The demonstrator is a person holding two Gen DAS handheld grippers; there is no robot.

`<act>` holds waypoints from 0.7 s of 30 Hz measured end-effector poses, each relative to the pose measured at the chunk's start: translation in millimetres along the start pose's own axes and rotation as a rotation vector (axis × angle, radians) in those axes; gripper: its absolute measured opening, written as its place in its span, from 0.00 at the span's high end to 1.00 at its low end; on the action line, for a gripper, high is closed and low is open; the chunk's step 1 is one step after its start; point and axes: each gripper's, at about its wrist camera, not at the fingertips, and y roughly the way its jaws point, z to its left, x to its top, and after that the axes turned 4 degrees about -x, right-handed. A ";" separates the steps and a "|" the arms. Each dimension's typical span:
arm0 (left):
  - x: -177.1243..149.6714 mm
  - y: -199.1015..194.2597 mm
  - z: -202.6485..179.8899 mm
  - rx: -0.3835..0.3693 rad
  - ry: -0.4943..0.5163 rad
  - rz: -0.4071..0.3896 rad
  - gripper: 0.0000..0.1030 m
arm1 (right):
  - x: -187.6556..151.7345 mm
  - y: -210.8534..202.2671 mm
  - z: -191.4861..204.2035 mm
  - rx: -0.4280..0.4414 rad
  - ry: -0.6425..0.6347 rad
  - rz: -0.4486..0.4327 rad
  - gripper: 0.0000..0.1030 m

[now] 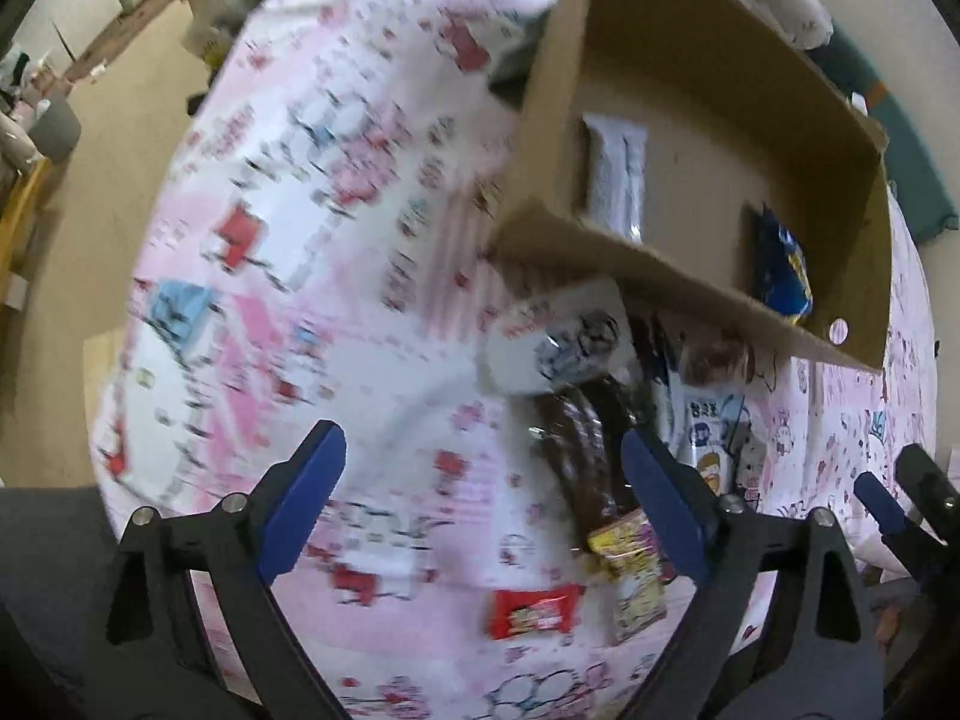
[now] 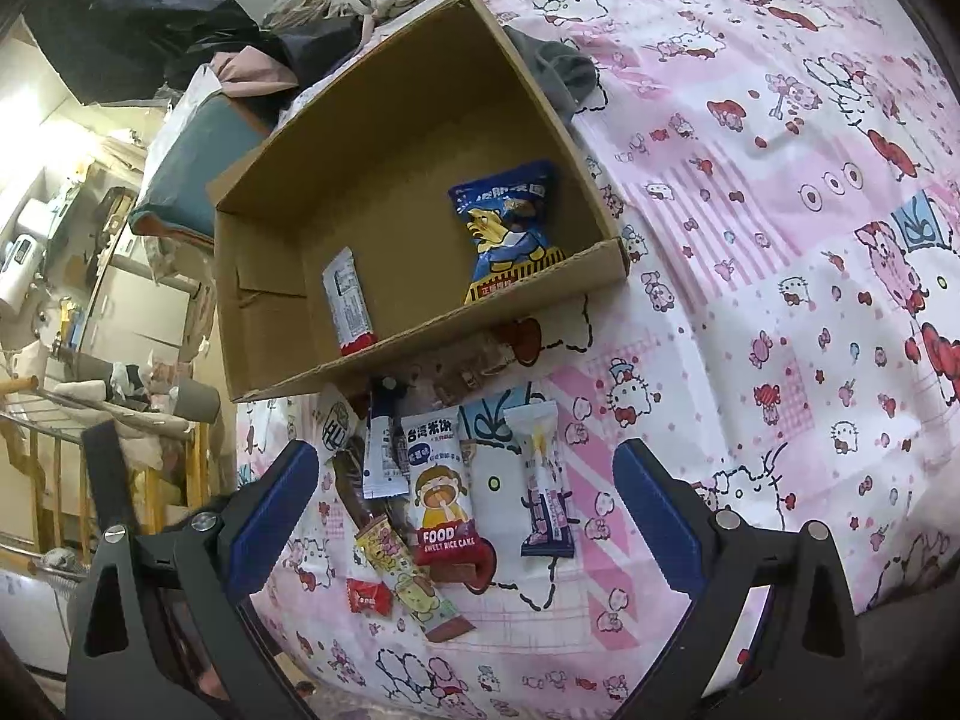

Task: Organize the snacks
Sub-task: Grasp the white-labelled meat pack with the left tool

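Both grippers (image 1: 483, 492) (image 2: 465, 504) wide, empty — snack packets (image 2: 441, 483) on bedsheet (image 2: 750, 276) between right jaws

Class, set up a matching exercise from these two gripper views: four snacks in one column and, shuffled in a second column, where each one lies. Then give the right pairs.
Things
1. blue crisp bag with a cartoon face
2. white wrapper with a red end
3. small red candy
4. white "Sweet Rice Cake" pack

Places
A. on the pink patterned sheet, nearest the left gripper's side of the pile
B. inside the cardboard box, right part
C. on the sheet, middle of the row of snacks
D. inside the box, left part

Pairs: 1-B, 2-D, 3-A, 4-C
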 end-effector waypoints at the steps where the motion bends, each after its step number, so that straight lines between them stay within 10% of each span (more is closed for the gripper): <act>1: -1.0 7.2 -5.4 -0.005 -0.005 0.021 0.11 | 0.6 -0.1 -0.3 0.000 0.002 -0.001 0.02; 9: -14.9 51.8 -32.0 0.025 -0.074 0.109 0.11 | 3.4 -4.6 -7.5 0.036 0.041 -0.009 0.02; 15: -18.2 29.8 -44.9 -0.014 -0.043 0.020 0.11 | 5.1 -6.7 -9.8 0.087 0.065 0.000 0.02; 21: -10.0 33.7 -14.1 0.064 -0.228 0.035 0.12 | 8.0 -6.0 -9.8 0.134 0.095 0.013 0.02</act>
